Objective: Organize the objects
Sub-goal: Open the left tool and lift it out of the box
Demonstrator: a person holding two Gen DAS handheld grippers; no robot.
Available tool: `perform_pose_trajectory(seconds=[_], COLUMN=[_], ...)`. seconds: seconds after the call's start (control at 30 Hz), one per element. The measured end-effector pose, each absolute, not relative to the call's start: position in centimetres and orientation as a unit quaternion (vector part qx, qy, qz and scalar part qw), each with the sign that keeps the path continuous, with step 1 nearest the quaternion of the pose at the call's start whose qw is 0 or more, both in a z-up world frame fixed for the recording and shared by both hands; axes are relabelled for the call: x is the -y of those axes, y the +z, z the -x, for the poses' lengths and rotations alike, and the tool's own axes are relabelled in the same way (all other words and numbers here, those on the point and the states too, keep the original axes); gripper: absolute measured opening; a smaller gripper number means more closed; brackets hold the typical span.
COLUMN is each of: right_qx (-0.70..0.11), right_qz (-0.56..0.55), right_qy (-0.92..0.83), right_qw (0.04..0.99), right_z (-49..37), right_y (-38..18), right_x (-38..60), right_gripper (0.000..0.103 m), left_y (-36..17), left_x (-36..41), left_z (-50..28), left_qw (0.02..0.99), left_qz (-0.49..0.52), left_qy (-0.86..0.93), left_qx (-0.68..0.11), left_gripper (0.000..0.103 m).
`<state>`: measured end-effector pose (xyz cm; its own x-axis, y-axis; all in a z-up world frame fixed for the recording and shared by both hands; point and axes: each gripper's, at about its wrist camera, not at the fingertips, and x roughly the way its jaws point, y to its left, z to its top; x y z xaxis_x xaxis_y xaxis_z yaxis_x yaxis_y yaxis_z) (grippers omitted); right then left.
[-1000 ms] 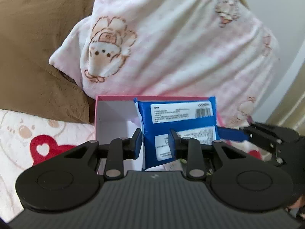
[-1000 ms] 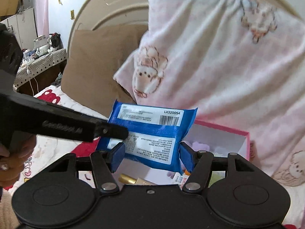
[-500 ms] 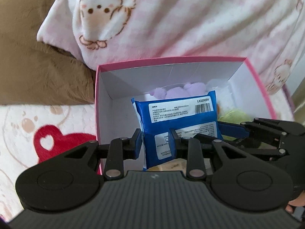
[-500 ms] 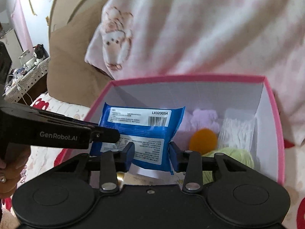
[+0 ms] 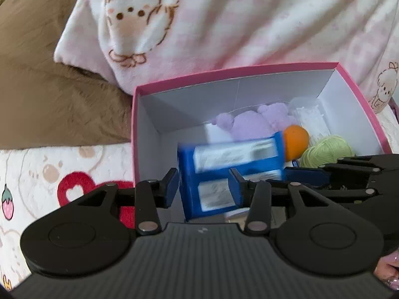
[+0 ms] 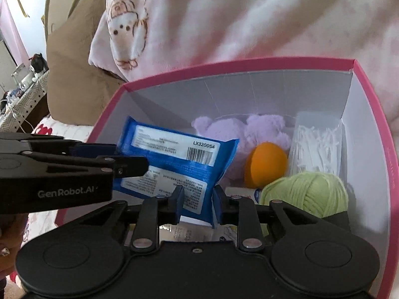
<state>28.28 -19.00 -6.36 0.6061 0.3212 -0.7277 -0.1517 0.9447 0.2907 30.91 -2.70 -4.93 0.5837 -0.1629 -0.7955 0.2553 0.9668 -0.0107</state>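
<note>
A blue wipes pack (image 5: pixel 232 174) (image 6: pixel 174 164) hangs inside the pink box (image 5: pixel 224 71) (image 6: pixel 224 64), just above its contents. My right gripper (image 6: pixel 198 205) is shut on the pack's lower right corner. My left gripper (image 5: pixel 204 186) has its jaws spread apart on either side of the pack's left end, looking open. The box holds a purple plush (image 6: pixel 239 129), an orange ball (image 6: pixel 264 164), green yarn (image 6: pixel 306 191) and a bag of white sticks (image 6: pixel 316 139).
A pink cartoon-print blanket (image 5: pixel 224 25) rises behind the box. A brown pillow (image 5: pixel 49 87) lies at the left. The box stands on a bedsheet with red hearts (image 5: pixel 74 186). A cluttered side table (image 6: pixel 17 92) is far left.
Both grippers have carried the pack lower into the box. The left jaws have widened off the pack; the right gripper has closed tighter on it.
</note>
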Motion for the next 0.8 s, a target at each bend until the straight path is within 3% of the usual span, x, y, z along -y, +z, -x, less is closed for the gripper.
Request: perform_pose_trajectory(seconds=[0.1,0.33,0.53,0.7,0.8], right_qx=[-0.407,-0.39,-0.383,-0.37,-0.361], right_qz=[-0.091,-0.094,-0.086,-0.068,-0.058], right_qy=[0.132,0.123,0.112,0.103,0.1], right_qw=[0.899,0.908,0.913,0.921,0.925], right_z=[-26.7,-23.3,-20.7,-18.3,-16.8], right_y=[-5.6,-3.7,-0.9,2.8,4.9], right_x=[18.8,19.0,19.1,19.0,18.6], right_gripper=[0.033,0.046,0.051,0.052,0.055], left_y=[-4.3,-2.4,0.4,2.9,4.3], left_x=[2.4,0.9,-0.2,-0.9,-1.3], left_z=[-29.9,-27.3,-24.6,-22.0,-20.6], left_qw=[0.891,0.884,0.885,0.887,0.882], left_qz=[-0.042,-0.003,-0.001,-0.008,0.002], left_qy=[-0.108,-0.104,-0.101,-0.094,-0.104], left_qx=[-0.439,-0.455,-0.455,-0.452,-0.46], left_gripper=[0.059,0.077,0.085,0.086,0.096])
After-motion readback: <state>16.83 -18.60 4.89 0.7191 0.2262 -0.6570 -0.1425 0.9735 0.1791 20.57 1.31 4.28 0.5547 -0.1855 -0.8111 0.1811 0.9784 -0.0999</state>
